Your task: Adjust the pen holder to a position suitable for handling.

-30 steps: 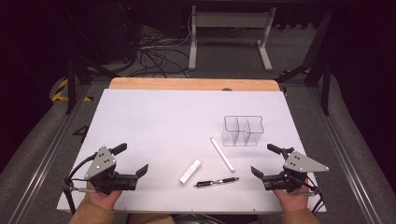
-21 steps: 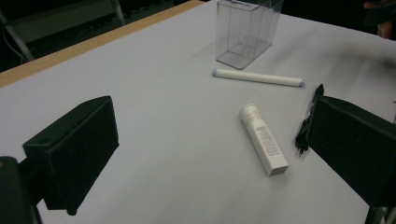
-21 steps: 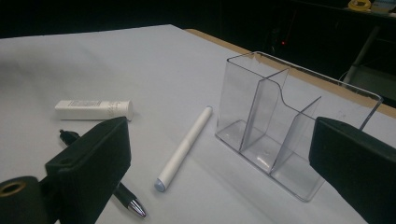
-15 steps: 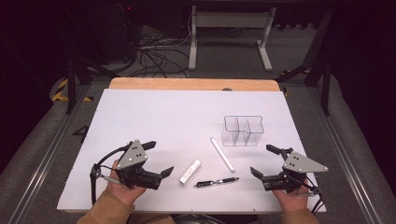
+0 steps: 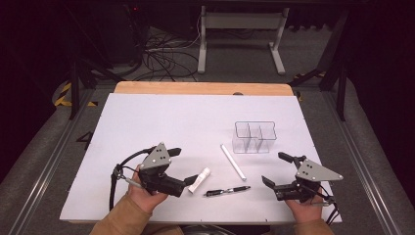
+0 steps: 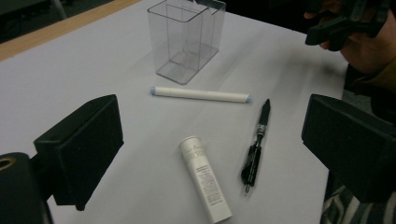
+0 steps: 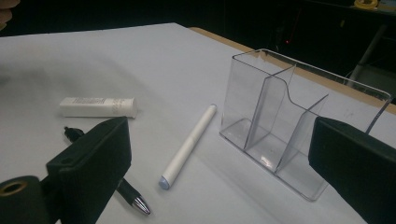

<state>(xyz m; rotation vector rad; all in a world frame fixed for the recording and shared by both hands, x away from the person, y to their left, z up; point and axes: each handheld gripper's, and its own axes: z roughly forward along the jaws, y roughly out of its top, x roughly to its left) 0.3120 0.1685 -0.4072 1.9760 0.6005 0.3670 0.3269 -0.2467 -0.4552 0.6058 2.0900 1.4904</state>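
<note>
1. Two grippers show in the high view: the left gripper (image 5: pixel 182 170) near the table's front left with its jaws spread wide and nothing between them, and the right gripper (image 5: pixel 277 170) at the front right, jaws likewise wide apart and empty
2. Three loose things lie on the white table (image 5: pixel 161 117) in that view, one of each: a white tube (image 5: pixel 199 180) just off the left gripper's lower jaw, one black pen (image 5: pixel 226 190) just beside the tube, and one white stick (image 5: pixel 233 161) slanting up toward the organiser
3. One clear organiser (image 5: pixel 255 137) stands behind the stick; it has three compartments, all empty
4. One tube (image 6: pixel 205 185) lies in the left gripper view, low between the two wide-open black jaws without touching either; one pen (image 6: pixel 256 146) lies near its right, one stick (image 6: pixel 201 94) lies crosswise beyond them, and the one organiser (image 6: pixel 185 38) stands behind with nothing inside
5. One organiser (image 7: pixel 292 122) stands in the right gripper view, its three compartments holding nothing; one stick (image 7: pixel 187 146) lies just left of it, one tube (image 7: pixel 98 107) lies farther left, and one pen (image 7: pixel 131 197) is partly hidden behind the left jaw; the jaws stand far apart, gripping nothing
</note>
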